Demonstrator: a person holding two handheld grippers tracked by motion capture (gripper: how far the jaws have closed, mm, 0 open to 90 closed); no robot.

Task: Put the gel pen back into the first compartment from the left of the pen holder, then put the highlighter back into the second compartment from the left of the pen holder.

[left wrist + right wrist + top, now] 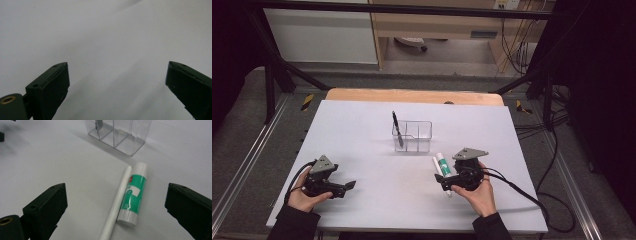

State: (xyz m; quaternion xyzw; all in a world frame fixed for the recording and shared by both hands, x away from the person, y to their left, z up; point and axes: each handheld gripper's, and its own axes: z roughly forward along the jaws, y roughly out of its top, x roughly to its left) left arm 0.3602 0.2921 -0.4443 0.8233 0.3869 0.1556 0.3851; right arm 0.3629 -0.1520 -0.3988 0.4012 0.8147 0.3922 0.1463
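Here the glue stick (132, 195) lies flat on the white counter (62, 165), touching a white pen (117, 205), between the spread jaws of the right hand-held gripper (116, 202). A clear organizer (120, 135) stands just beyond. The left hand-held gripper (117, 80) is spread, holding nothing.

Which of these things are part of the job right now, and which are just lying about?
In the job:
- right gripper, jaws open
- glue stick
- white pen touching it
- clear organizer

Lying about:
- black pen standing in the organizer
- left gripper, open over bare table
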